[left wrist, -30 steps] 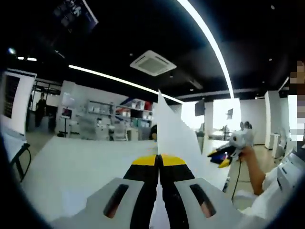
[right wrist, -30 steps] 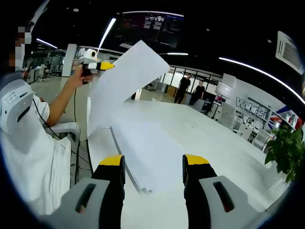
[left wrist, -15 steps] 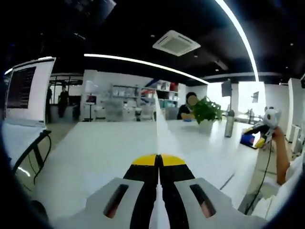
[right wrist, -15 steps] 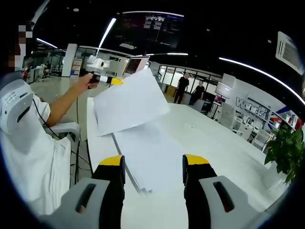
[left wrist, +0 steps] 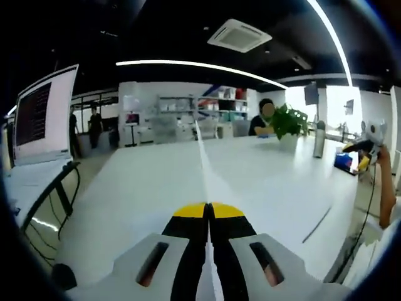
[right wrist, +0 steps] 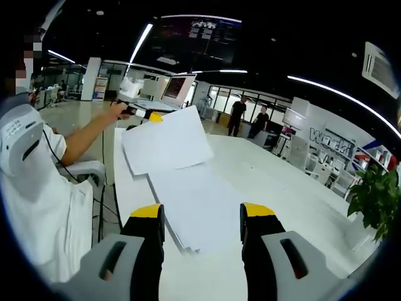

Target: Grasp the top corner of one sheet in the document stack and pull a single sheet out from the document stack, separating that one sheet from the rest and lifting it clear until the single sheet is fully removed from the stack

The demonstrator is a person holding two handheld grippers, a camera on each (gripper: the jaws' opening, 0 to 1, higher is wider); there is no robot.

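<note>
Sheet lowered, apparently clear of stack.

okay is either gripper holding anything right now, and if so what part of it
The left gripper is shut on the single sheet, pinching it at one corner, above the document stack. The right gripper is open, holding nothing.

White-bodied grippers, person in white

Each gripper, left gripper and right gripper, has black jaws tipped yellow and slotted white shells; at the frame's left, a white short sleeve and black cable.
</note>
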